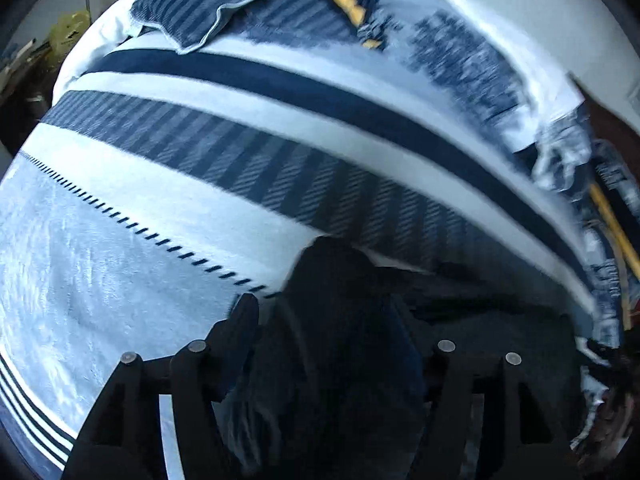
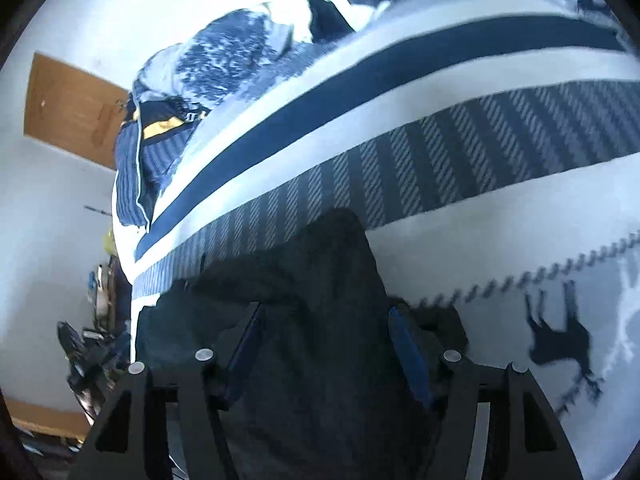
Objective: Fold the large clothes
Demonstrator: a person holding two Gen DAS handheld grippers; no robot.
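Both claws carry dark fabric between their fingers: the left claw and the right claw each have a bunch of the dark garment filling the gap, though I cannot tell whether the pads pinch it. If either grip is loose, that side may slip and spoil the fold. Open bedspread lies ahead, but crumpled bedding crowds the bed's far edge.
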